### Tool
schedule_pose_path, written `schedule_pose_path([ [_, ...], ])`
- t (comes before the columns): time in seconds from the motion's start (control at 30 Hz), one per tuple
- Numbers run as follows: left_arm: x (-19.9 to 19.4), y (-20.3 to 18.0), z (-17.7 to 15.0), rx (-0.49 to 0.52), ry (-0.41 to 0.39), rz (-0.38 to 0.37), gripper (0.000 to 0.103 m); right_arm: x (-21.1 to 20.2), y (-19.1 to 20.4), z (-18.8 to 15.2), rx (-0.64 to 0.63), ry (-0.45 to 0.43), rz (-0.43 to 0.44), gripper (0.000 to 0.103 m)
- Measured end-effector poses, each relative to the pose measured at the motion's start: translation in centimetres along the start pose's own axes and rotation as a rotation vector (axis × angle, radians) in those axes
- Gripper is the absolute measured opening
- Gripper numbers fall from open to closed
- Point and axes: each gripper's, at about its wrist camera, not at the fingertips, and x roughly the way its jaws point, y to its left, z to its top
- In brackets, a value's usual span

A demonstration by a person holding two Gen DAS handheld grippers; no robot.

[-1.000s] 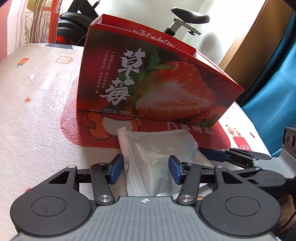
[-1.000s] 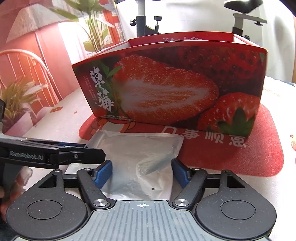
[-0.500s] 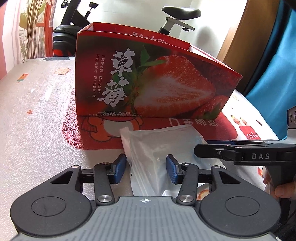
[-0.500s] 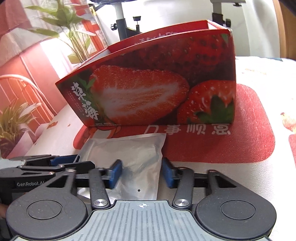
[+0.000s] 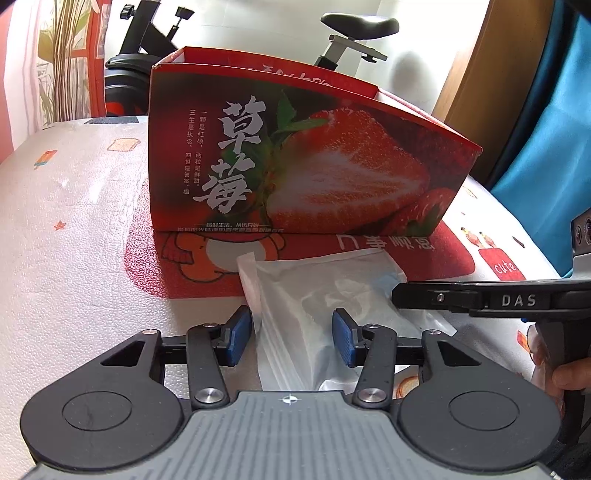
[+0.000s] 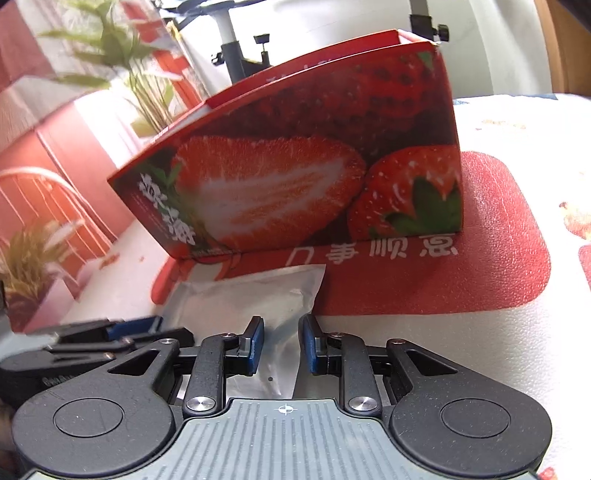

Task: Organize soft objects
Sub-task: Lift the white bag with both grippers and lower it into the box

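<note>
A soft clear plastic pouch (image 5: 317,295) lies flat on the table in front of a red strawberry-print box (image 5: 295,162). My left gripper (image 5: 291,334) is open, its blue pads on either side of the pouch's near left edge. In the right wrist view the pouch (image 6: 240,306) lies below the box (image 6: 314,173). My right gripper (image 6: 281,344) is partly closed around the pouch's near right corner, with a gap between the pads. The right gripper also shows side-on in the left wrist view (image 5: 480,299).
The pouch and box rest on a red mat (image 6: 480,266) over a white printed tablecloth (image 5: 74,221). An exercise bike (image 5: 332,33) stands behind the table. A blue curtain (image 5: 546,129) hangs at the right. Potted plants (image 6: 33,258) stand at the left.
Both grippers' jaws have narrowed around the pouch, the right one more. The right gripper has swung toward the pouch's right corner. The pouch stays on the table.
</note>
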Motion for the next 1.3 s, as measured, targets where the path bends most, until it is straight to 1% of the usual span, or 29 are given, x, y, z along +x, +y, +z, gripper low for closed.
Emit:
schedule_pose_path([
  [0.03, 0.0, -0.1, 0.0, 0.003, 0.0, 0.002, 0.051, 0.0, 0.3, 0.0, -0.024, -0.002, -0.018, 0.013],
  [0.07, 0.0, -0.2, 0.0, 0.005, 0.001, 0.003, 0.051, 0.0, 0.5, 0.0, -0.046, -0.004, -0.043, 0.004],
  [0.13, 0.0, -0.1, 0.0, -0.001, 0.002, 0.0, 0.048, -0.1, 0.4, -0.1, -0.054, -0.005, -0.054, 0.003],
  [0.2, -0.1, 0.3, 0.1, -0.028, 0.0, -0.006, 0.042, -0.2, 0.3, -0.2, -0.052, -0.004, -0.056, 0.002],
  [0.23, -0.2, 0.6, 0.1, -0.051, 0.0, -0.013, 0.033, -0.3, 0.3, -0.2, -0.057, -0.004, -0.057, 0.002],
  [0.3, -0.3, 1.1, 0.2, -0.084, -0.005, -0.031, 0.02, -0.4, 0.4, -0.2, -0.061, -0.01, -0.058, 0.002],
  [0.4, -0.8, 0.7, 0.3, -0.057, -0.014, -0.018, 0.019, -0.6, 0.7, -0.1, -0.068, -0.017, -0.05, 0.002],
  [0.5, -1.2, 0.9, 0.3, -0.07, -0.024, -0.024, 0.014, -1.1, 0.8, 0.1, -0.068, -0.033, -0.051, 0.001],
  [0.57, -1.8, 1.0, 0.5, -0.075, -0.039, -0.021, 0.012, -1.8, 0.9, 0.3, -0.064, -0.051, -0.043, 0.001],
  [0.7, -3.3, 0.7, 1.3, -0.071, -0.086, -0.023, 0.012, -3.2, 1.6, 1.0, -0.078, -0.095, -0.026, 0.001],
  [0.93, -6.9, -0.2, 3.6, -0.036, -0.197, -0.032, 0.012, -6.2, 3.6, 3.3, -0.109, -0.202, 0.008, 0.001],
  [1.1, -9.0, -0.8, 6.4, 0.006, -0.272, -0.034, 0.012, -8.0, 5.1, 6.0, -0.201, -0.27, 0.006, 0.001],
  [1.2, -8.7, -1.5, 8.6, 0.034, -0.299, -0.03, 0.012, -8.8, 5.5, 8.2, -0.233, -0.296, 0.0, 0.001],
  [1.3, -8.1, -1.7, 10.8, 0.045, -0.319, -0.029, 0.012, -8.7, 5.5, 10.5, -0.243, -0.31, -0.009, 0.001],
])
